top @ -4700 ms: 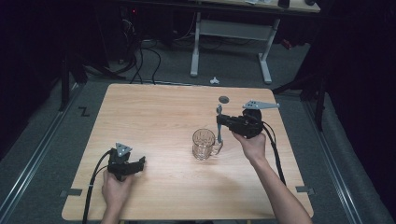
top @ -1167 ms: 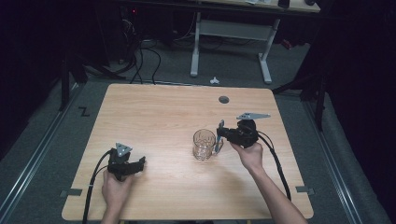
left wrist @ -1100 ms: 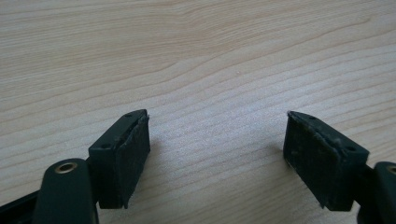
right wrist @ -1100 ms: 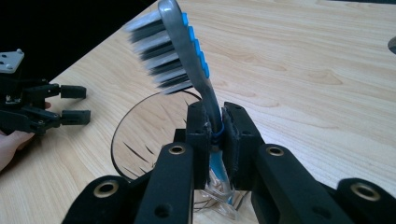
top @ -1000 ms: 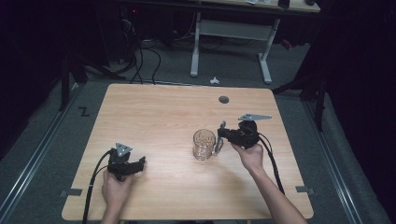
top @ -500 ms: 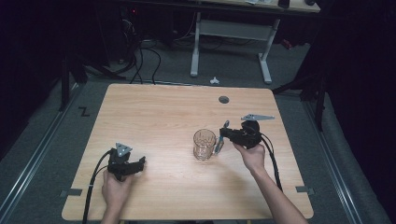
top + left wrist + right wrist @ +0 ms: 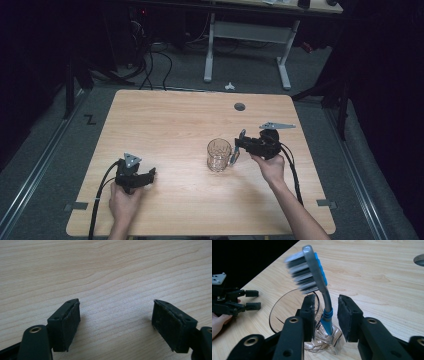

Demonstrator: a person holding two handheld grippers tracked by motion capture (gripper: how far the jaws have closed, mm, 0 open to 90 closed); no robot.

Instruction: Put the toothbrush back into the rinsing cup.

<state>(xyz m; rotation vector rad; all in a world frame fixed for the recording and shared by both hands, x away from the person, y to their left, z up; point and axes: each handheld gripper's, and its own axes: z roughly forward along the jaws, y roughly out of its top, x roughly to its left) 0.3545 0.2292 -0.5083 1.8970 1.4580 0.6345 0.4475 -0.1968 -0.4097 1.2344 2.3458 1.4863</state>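
A clear glass mug (image 7: 219, 154) stands right of the table's middle, its handle toward my right gripper (image 7: 241, 143). In the right gripper view a grey and blue toothbrush (image 7: 325, 302) stands upright between the pads, its blurred bristle head up. A gap shows on each side of its neck. These jaws have just been opening, and the gripper (image 7: 325, 317) is open. The brush's lower end drops behind the mug's handle (image 7: 325, 336); I cannot tell whether it is inside the mug. My left gripper (image 7: 150, 175) rests open on the wood (image 7: 116, 322), nothing between its pads.
The wooden table (image 7: 165, 120) has a round cable hole (image 7: 240, 106) at the back right. My left gripper (image 7: 253, 300) shows far off at the table's edge in the right gripper view. Dark floor, cables and a white desk frame (image 7: 245, 35) lie beyond the table.
Since the earliest frame my right gripper has come in closer to the mug's handle with the toothbrush. Over the last second neither hand has shifted.
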